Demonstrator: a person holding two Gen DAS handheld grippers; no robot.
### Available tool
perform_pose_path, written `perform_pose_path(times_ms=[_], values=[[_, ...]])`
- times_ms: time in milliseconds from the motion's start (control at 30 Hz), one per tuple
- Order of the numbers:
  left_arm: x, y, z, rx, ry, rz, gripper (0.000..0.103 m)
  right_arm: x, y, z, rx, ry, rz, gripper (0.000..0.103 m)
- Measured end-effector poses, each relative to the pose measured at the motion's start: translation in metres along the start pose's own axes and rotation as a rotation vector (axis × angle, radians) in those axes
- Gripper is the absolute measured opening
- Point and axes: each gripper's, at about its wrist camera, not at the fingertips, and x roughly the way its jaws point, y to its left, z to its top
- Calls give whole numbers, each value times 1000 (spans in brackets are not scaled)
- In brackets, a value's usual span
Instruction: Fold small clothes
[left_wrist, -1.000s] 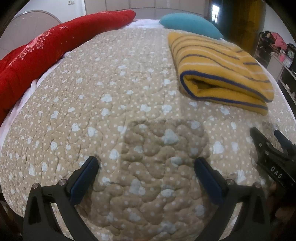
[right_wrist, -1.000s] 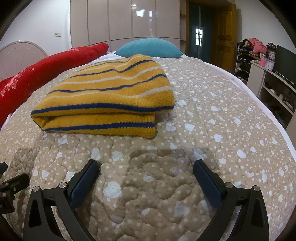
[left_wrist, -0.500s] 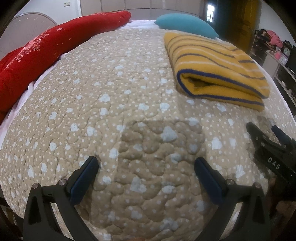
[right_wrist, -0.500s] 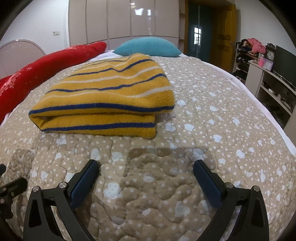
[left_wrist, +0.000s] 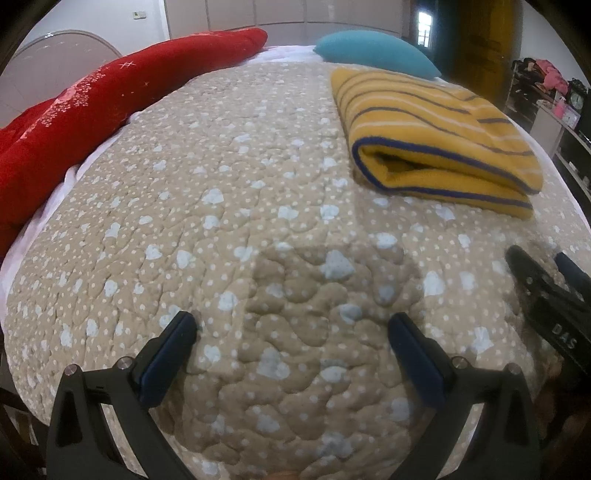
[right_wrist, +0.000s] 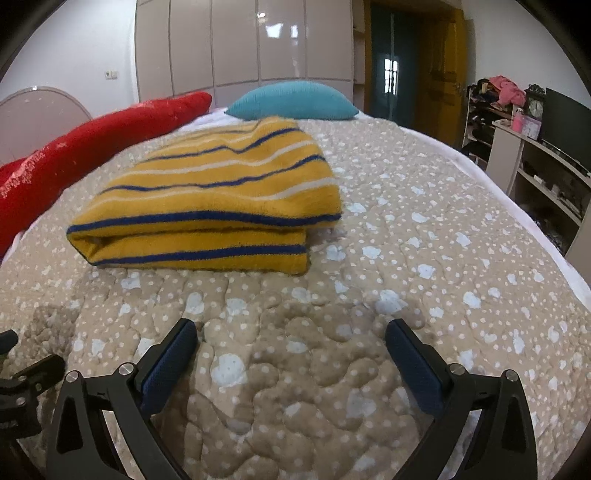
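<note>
The red bolster (left_wrist: 92, 107) lies along the bed's left edge, well apart from everything else. The left gripper (left_wrist: 291, 354) hangs over bare quilt (left_wrist: 229, 184), fingers spread, holding nothing. The yellow striped garment (right_wrist: 207, 199) sits folded mid-bed, ahead of the right gripper (right_wrist: 291, 354), which is likewise spread and empty. Any stray nudge from either of the 2 grippers could likely slide the loose top layer and undo the fold.
</note>
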Motion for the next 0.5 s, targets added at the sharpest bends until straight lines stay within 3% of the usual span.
perform_pose_path(times_ms=[200, 500], values=[[-1, -2, 1, -10, 23, 18, 103, 1, -11, 2, 31, 16, 51, 103], [-2, -1, 4, -8, 20, 14, 103, 10, -6, 0, -15, -14, 25, 103]])
